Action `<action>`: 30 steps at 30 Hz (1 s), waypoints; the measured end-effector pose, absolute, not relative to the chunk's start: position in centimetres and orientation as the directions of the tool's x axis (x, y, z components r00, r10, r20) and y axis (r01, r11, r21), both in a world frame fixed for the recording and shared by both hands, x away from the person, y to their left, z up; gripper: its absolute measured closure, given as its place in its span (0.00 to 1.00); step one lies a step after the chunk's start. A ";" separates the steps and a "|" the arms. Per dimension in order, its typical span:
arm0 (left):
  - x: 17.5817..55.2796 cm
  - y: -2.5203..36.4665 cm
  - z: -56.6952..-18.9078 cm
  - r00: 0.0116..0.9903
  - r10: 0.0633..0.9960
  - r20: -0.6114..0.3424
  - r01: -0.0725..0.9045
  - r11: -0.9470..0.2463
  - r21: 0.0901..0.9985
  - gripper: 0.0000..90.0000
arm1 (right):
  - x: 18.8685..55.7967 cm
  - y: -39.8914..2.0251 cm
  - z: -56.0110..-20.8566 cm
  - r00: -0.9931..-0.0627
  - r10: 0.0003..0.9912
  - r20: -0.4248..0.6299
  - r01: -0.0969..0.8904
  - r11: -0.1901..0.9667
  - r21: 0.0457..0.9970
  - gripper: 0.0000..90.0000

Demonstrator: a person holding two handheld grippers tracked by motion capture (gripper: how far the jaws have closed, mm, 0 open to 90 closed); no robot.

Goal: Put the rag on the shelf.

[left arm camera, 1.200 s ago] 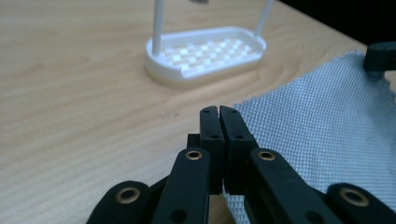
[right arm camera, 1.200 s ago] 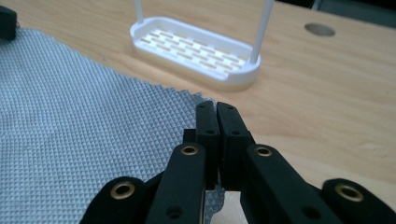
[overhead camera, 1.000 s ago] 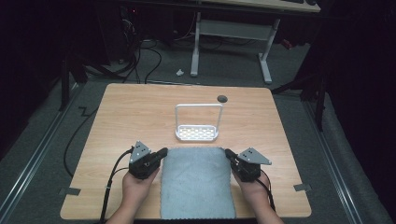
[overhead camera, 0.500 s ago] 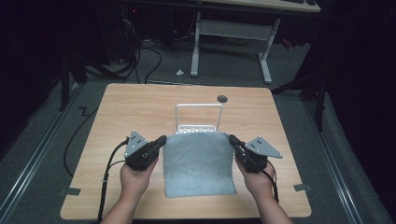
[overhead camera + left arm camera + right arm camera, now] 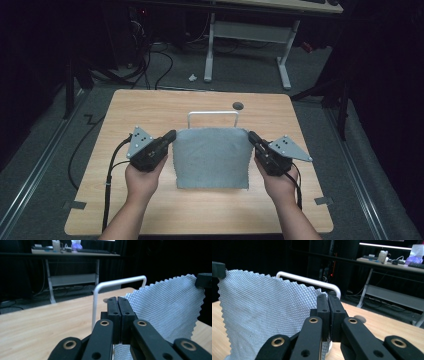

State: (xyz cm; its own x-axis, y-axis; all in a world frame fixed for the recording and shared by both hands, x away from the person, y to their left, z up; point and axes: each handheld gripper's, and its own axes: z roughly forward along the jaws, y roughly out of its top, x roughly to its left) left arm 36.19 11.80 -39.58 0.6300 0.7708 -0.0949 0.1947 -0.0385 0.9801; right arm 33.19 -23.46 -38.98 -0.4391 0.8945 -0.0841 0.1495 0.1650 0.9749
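A grey woven cloth hangs stretched between my two grippers above the wooden table. My left gripper is shut on its upper left corner, and my right gripper is shut on its upper right corner. Just behind the cloth stands a white wire rack, its top bar showing above the cloth's upper edge. In the left gripper view the cloth spreads right of the shut left gripper, with the rack bar behind. In the right gripper view the cloth spreads left of the shut right gripper, the rack bar behind it.
A small dark round disc lies near the table's far edge. Cables trail from the left gripper over the table's left side. A white-legged desk stands beyond the table on the grey floor.
The cloth lay flat on the near part of the table; both grippers have lifted its far corners up and forward, so it now hangs in front of the rack.
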 end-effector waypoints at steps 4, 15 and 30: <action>36.4 11.9 -38.6 0.630 0.772 -0.081 0.174 -0.038 0.984 0.99 | 33.4 -23.5 -37.9 -0.438 0.895 -0.087 0.132 0.159 0.978 0.99; 37.2 11.9 -36.7 0.625 0.780 -0.047 0.137 -0.050 0.989 0.99 | 34.2 -23.4 -36.0 -0.430 0.899 -0.088 0.103 0.146 0.984 0.99; 40.3 11.2 -34.8 0.597 0.802 0.001 0.109 -0.082 0.991 0.99 | 37.0 -23.5 -34.6 -0.420 0.905 -0.067 0.107 0.123 0.987 1.00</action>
State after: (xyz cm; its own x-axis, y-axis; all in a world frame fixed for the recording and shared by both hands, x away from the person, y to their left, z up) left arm 40.30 11.24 -34.81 0.5969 0.8023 0.0012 0.1086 -0.0823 0.9907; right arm 36.98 -23.49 -34.56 -0.4195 0.9053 -0.0672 0.1073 0.1229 0.9866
